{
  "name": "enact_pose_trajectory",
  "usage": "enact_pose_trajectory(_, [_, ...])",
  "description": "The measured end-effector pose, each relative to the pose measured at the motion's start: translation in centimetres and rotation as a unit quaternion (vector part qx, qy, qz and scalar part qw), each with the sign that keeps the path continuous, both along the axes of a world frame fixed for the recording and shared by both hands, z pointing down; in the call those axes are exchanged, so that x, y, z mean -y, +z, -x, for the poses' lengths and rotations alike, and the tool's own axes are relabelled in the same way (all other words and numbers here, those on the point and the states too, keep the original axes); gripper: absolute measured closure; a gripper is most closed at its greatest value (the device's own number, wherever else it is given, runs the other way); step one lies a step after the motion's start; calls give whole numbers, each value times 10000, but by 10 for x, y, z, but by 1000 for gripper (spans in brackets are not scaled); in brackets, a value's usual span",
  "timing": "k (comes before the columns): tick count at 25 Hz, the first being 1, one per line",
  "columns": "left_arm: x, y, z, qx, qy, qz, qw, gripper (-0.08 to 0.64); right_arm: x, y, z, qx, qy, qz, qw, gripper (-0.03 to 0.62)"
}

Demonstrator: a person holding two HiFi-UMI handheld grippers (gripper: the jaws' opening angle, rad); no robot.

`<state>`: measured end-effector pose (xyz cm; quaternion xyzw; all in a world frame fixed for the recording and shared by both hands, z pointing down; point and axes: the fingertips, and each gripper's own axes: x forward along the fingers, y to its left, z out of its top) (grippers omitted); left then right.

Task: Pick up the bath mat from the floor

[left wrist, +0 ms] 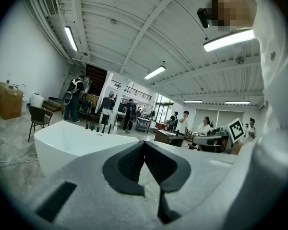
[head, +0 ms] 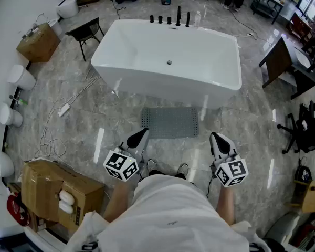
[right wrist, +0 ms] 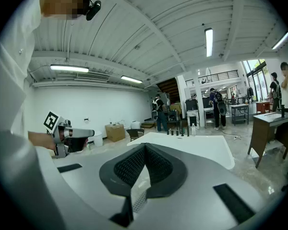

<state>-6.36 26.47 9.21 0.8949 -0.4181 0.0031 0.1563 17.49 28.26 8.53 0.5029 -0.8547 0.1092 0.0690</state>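
A grey bath mat (head: 169, 122) with a dotted texture lies flat on the marble floor, just in front of the white bathtub (head: 168, 56). My left gripper (head: 140, 136) hovers near the mat's near-left corner, its jaws shut with nothing between them. My right gripper (head: 218, 142) hangs to the right of the mat, also shut and empty. In the left gripper view the gripper (left wrist: 144, 143) points nearly level over the bathtub (left wrist: 72, 143). In the right gripper view a sliver of the mat (right wrist: 140, 201) shows below the gripper (right wrist: 145, 145).
A cardboard box (head: 55, 190) stands at the near left, with a white cable (head: 55, 125) trailing across the floor. A black chair (head: 85, 32) stands left of the tub. A brown desk (head: 281, 62) and an office chair (head: 304, 127) are at the right. Several people stand far off.
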Motion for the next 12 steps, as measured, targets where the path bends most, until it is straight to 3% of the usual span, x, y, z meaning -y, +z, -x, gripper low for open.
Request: enact_pose_trajectory(12, [-5,10,22,36,-45,60,10000,548,-1,3,11,173,247,-18,9995,584])
